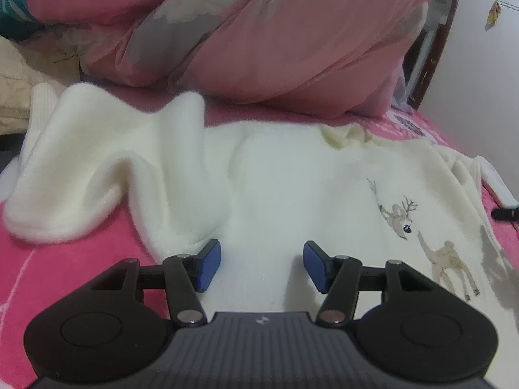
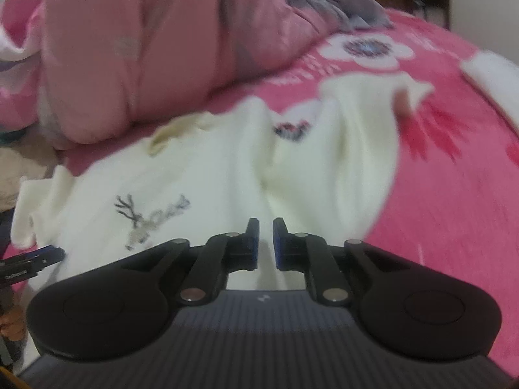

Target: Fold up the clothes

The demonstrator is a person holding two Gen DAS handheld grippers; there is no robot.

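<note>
White sweater (image 1: pixel 292 188) spread on pink bed (image 1: pixel 65 278), left gripper (image 1: pixel 262 264) released above it, right gripper (image 2: pixel 266 243) nearly clenched, apparently empty though blurred; advised: seize hem squarely before folding.

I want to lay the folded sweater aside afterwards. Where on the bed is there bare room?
Bare pink bedspread lies right of the white sweater, up to a white cloth at the far edge. A smaller patch lies near the left gripper, below the bunched sleeve. The far side is crowded by the heaped pink quilt.
</note>
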